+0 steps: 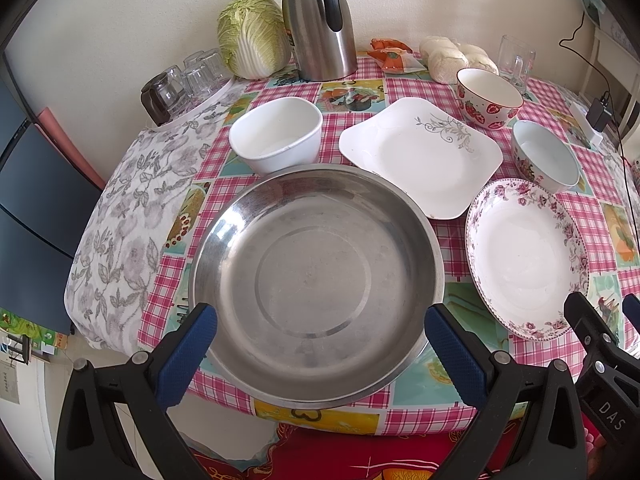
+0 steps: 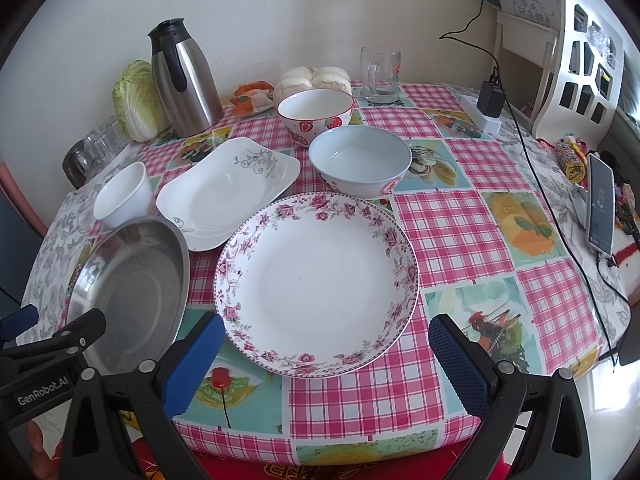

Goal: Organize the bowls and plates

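A wide steel pan (image 1: 316, 264) (image 2: 132, 292) lies at the near table edge, and my left gripper (image 1: 320, 324) stands open just above its near rim, holding nothing. To its right sits a round plate with a pink flower border (image 1: 524, 260) (image 2: 316, 280); my right gripper (image 2: 326, 332) hovers open at that plate's near rim, holding nothing. Behind them are a square white plate with a grey vine print (image 1: 420, 152) (image 2: 228, 188), a plain white bowl (image 1: 276, 136) (image 2: 124, 194), a strawberry bowl (image 1: 488, 100) (image 2: 316, 112) and a pale blue bowl (image 1: 546, 156) (image 2: 360, 162).
At the back of the round checked table (image 2: 452, 224) stand a steel thermos jug (image 1: 318, 20) (image 2: 184, 80), a cabbage (image 1: 252, 36), a glass mug (image 2: 380, 76) and several upturned glasses (image 1: 184, 80). A phone (image 2: 600, 204), charger and cable (image 2: 560, 216) lie at the right edge.
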Motion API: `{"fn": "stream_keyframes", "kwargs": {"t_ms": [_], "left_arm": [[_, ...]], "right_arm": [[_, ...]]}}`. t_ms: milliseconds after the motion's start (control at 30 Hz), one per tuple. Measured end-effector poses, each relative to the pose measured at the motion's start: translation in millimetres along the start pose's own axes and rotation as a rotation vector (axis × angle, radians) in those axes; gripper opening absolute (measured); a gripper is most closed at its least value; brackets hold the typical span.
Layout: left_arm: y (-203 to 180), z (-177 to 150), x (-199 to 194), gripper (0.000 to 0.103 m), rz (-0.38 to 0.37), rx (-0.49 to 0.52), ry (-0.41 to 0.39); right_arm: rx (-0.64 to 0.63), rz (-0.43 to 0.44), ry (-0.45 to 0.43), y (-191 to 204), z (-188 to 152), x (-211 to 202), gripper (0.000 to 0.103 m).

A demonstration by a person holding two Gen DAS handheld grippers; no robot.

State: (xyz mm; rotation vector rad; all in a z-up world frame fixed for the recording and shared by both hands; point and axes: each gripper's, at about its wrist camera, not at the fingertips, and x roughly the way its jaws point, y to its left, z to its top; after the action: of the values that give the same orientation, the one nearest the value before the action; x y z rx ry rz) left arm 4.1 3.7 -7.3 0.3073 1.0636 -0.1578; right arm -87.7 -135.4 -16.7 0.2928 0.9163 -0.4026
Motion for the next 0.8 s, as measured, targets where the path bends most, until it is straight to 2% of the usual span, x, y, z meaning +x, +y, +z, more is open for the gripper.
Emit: {"fn": "stream_keyframes", "kwargs": {"t_ms": [100, 267, 433, 667, 800], "left_arm": [[7, 0, 2, 0.103, -0.017, -0.016, 0.01], [36, 4, 5, 0.103, -0.034, -0.138, -0.018], [66, 11, 7, 0.103, 0.027, -0.24, -0.064], [98, 12, 29, 0.103, 0.052, -0.354, -0.005], [111, 12, 33, 0.103, 0.07, -0.418, -0.042]], "right_arm": [[-0.003, 0.003, 0.003, 1, 0, 1, 0.103], [-0.042, 0.019, -0.003, 16, 2, 6, 0.103], [-0.125, 0.053, -0.003, 43, 6, 14, 0.103], [-0.182, 0.159, 0.021, 76, 10, 32, 0.103], [-0.178, 0.189, 0.015, 85, 13, 39, 0.103]]}}
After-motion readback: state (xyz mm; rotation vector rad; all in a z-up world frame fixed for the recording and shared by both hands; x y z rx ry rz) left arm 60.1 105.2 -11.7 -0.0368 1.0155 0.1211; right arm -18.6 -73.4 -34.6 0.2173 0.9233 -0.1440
